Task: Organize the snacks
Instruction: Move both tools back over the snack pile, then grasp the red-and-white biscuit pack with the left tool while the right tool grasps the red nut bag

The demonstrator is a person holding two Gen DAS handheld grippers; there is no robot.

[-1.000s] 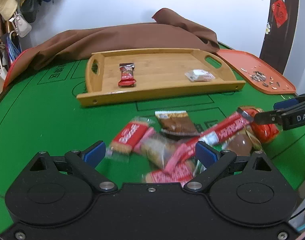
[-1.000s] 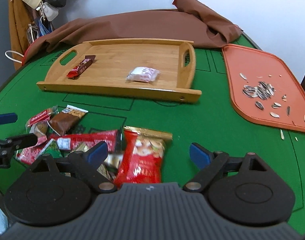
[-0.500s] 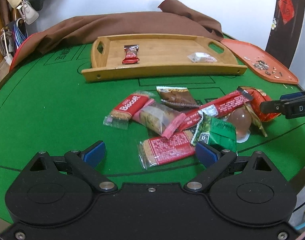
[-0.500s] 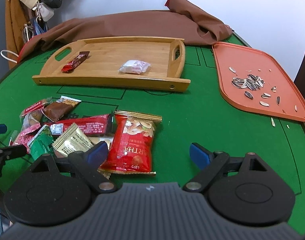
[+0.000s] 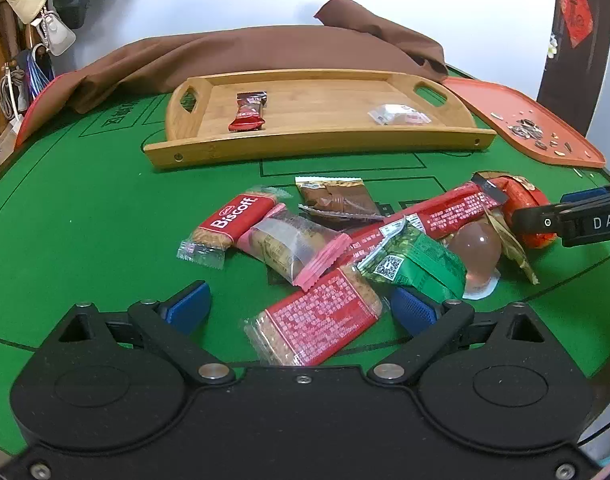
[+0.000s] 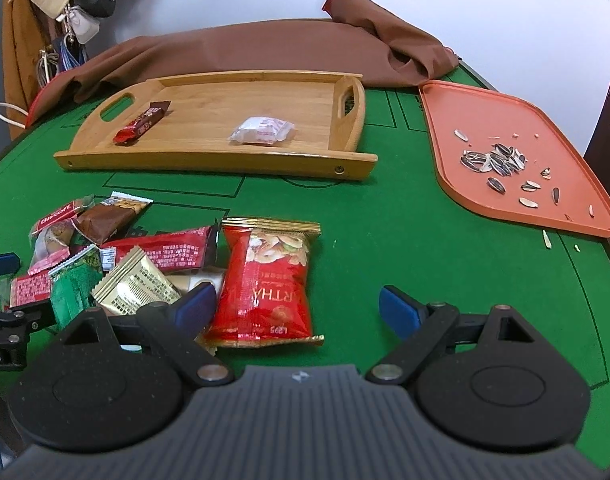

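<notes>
A pile of wrapped snacks lies on the green table. My left gripper (image 5: 301,307) is open and low over its near edge, with a red-printed biscuit pack (image 5: 317,320) lying between the blue pads, untouched. A Biscoff pack (image 5: 233,220), a green packet (image 5: 417,260) and a long red bar (image 5: 449,210) lie just beyond. My right gripper (image 6: 297,309) is open beside a red nut bag (image 6: 265,280), near a gold packet (image 6: 133,284). The wooden tray (image 5: 317,148) (image 6: 209,160) holds a red-brown bar (image 6: 143,124) and a white packet (image 6: 263,130).
An orange tray (image 6: 445,128) with sunflower seeds sits at the right edge of the table, with a few seeds spilled beside it. A brown cloth (image 5: 265,48) is bunched behind the wooden tray. Bags and a hat hang at the far left.
The left gripper pulled back from the pile, then sank a little toward the red biscuit pack. The right gripper backed off slightly at first and has held still since. Both stayed open.
</notes>
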